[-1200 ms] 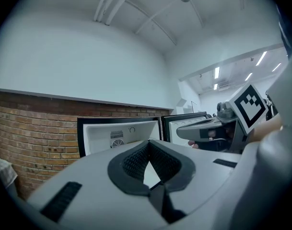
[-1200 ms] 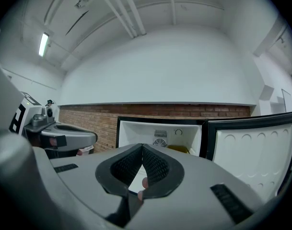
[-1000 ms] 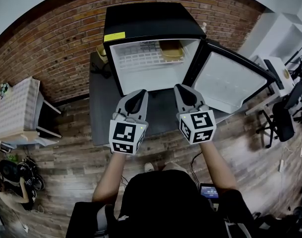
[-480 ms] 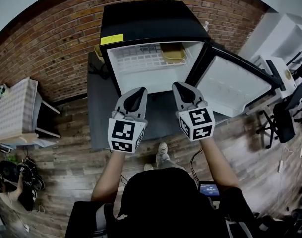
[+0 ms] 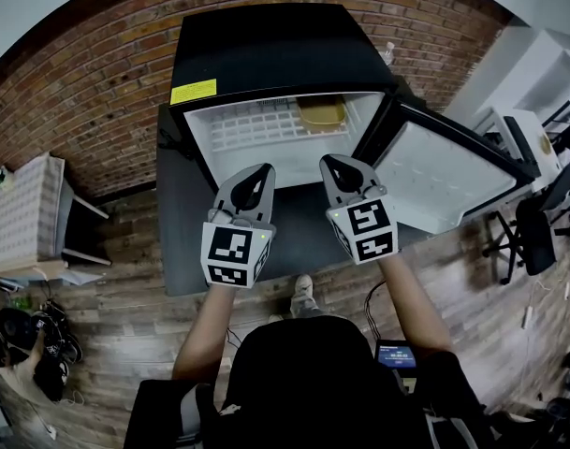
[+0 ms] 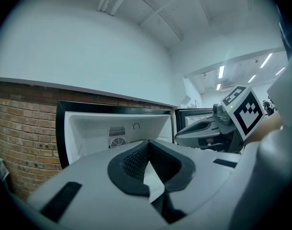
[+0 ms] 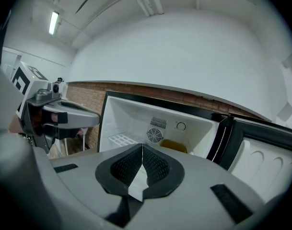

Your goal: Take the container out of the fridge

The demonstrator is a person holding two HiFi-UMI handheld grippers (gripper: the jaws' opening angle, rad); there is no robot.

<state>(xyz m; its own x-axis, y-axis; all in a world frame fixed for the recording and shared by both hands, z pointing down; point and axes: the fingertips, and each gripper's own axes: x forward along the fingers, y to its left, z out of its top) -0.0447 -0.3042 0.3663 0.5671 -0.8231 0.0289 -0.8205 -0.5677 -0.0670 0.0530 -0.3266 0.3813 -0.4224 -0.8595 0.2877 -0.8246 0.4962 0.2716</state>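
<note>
Container (image 5: pixel 322 112) sits on the wire shelf (image 5: pixel 247 124) at the right rear of the fridge (image 5: pixel 275 54), next to the hinge side, with the door (image 5: pixel 434 171) swung fully open to the right. It looks like a shallow yellowish plastic tub. My guess is it's light, with thin walls that flex if squeezed hard, and possibly slick from the cold. Can't tell if there's anything in it, so keep it level. Best hold is probably the near rim or front wall, pinched across the lip rather than across the whole body, then lift it clear of the wire grid before pulling. Left gripper (image 5: pixel 263 170) and right gripper (image 5: pixel 329 160) are both outside the opening, side by side and well short of the shelf. Each has its jaws closed tip to tip with nothing between, so they need to open before any grab. Head view gives the layout – both grippers, shelf and door – but the tub is small and seen only from above. Right gripper view shows it nearly level-on, below the dial (image 7: pixel 181 126) and right of the fan grille (image 7: pixel 155 135), so it's the better view for lining up. Left gripper view shows the fridge interior and the right gripper, but no tub.
</note>
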